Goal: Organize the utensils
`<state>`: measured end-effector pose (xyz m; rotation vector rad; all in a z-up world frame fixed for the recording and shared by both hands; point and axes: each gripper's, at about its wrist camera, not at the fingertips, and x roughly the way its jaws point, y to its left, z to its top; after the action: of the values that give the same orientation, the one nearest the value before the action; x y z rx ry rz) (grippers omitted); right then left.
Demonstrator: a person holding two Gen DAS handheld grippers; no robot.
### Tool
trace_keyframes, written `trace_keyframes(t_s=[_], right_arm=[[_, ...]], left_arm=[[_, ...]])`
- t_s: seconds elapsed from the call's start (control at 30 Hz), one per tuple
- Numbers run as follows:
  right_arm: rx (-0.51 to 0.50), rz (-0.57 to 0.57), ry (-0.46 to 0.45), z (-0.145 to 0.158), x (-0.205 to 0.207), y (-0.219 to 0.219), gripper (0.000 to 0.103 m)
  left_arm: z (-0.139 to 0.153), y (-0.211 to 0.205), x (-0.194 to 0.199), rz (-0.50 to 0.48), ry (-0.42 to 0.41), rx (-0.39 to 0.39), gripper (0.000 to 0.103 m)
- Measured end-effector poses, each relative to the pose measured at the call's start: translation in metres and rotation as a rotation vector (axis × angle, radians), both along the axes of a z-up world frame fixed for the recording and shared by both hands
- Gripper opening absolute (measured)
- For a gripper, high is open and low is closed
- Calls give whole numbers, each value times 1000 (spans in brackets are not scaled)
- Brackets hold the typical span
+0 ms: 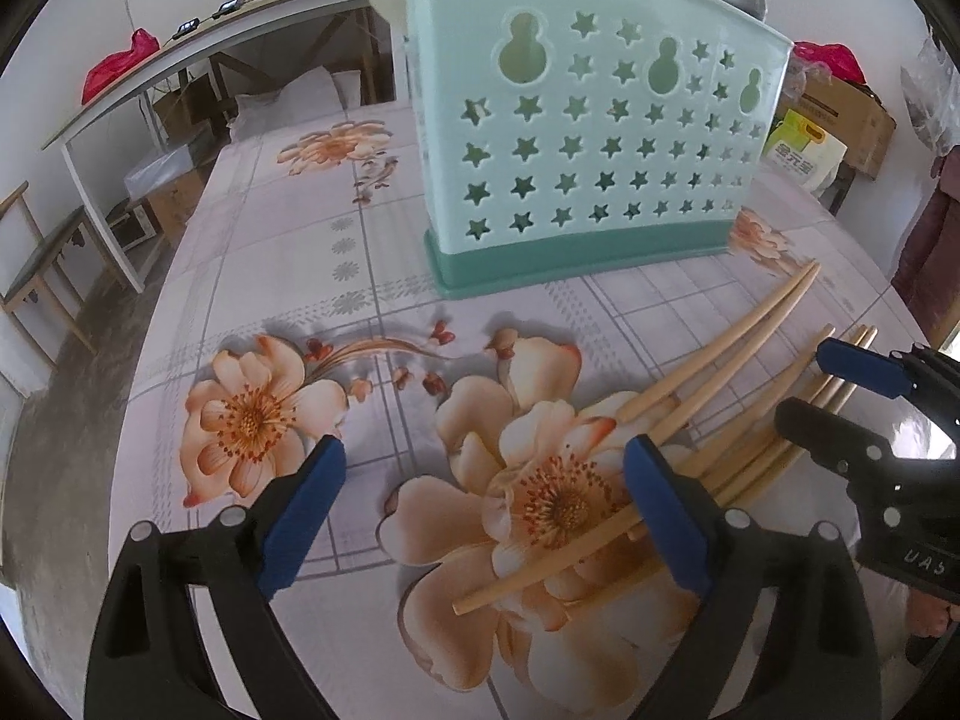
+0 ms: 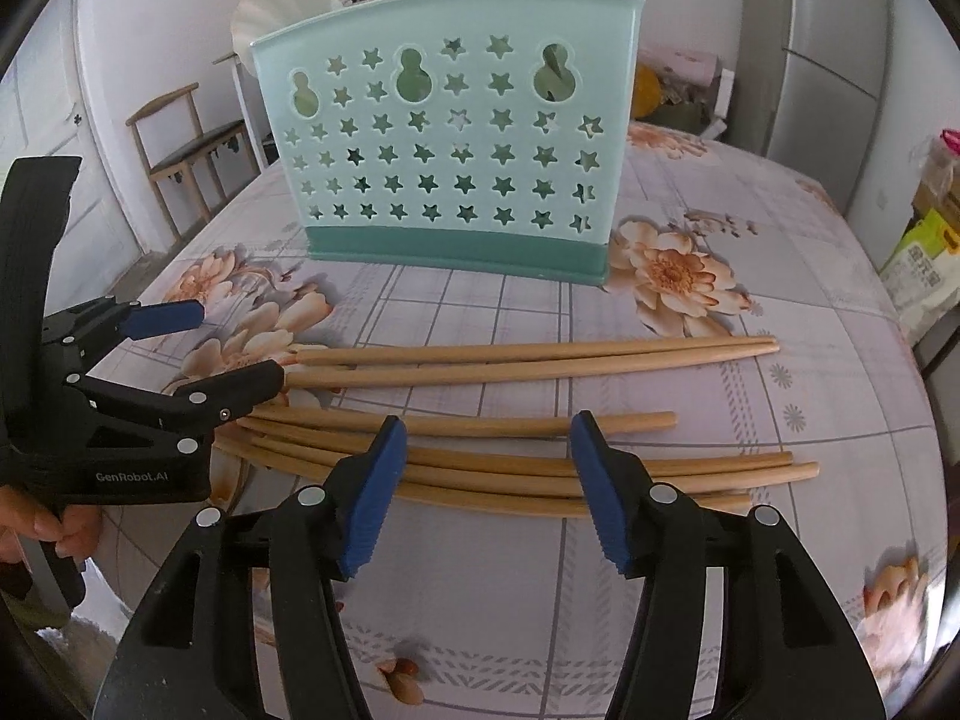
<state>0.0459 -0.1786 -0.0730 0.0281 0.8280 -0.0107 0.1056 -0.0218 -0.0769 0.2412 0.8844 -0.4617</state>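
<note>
1. The utensil holder [image 2: 456, 138], pale green with star cut-outs and a darker green base, stands upright on the flower-patterned surface [image 2: 780, 312]; in the right wrist view it is at 12 o'clock, well apart from both grippers.
2. The wooden chopsticks [image 2: 480, 468] lie flat on the surface in a loose spread between the holder and the grippers, running roughly from 9 o'clock to 3 o'clock in the right wrist view.
3. Two chopsticks lie together nearer the holder; one shorter-looking stick lies alone below them; the rest form a bundle nearest the right gripper.
4. The right gripper [image 2: 486, 492] is spread, its blue pads standing apart over the near bundle; the sticks pass across the gap between the fingers. Nothing is pinched; whether the tips touch the sticks cannot be told.
5. The left gripper [image 1: 480, 516] is spread wide. In its own view the chopsticks [image 1: 708, 420] fan out toward 2 o'clock, and their near ends lie by its right finger [image 1: 666, 516], which crosses over several sticks; the left finger stands over bare surface.
6. In the right wrist view the left gripper [image 2: 240, 348] comes in from 9 o'clock, its tips at the left ends of the sticks, holding nothing.
7. A hand [image 2: 42, 534] grasps the left gripper's handle at about 8 o'clock.
</note>
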Motion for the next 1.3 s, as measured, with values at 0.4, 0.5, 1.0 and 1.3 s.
trace_keyframes(t_s=[0.4, 0.5, 1.0, 1.3], right_arm=[[24, -3, -9, 2, -4, 3, 66], [12, -22, -38, 10, -9, 1, 68], [9, -142, -42, 22, -39, -32, 82], [-30, -150, 19, -5, -54, -27, 87]], left_arm=[[-1, 1, 1, 12, 7, 2, 97], [-1, 1, 1, 13, 5, 3, 97], [-2, 0, 4, -12, 8, 6, 98], [-1, 2, 7, -52, 30, 19, 98]])
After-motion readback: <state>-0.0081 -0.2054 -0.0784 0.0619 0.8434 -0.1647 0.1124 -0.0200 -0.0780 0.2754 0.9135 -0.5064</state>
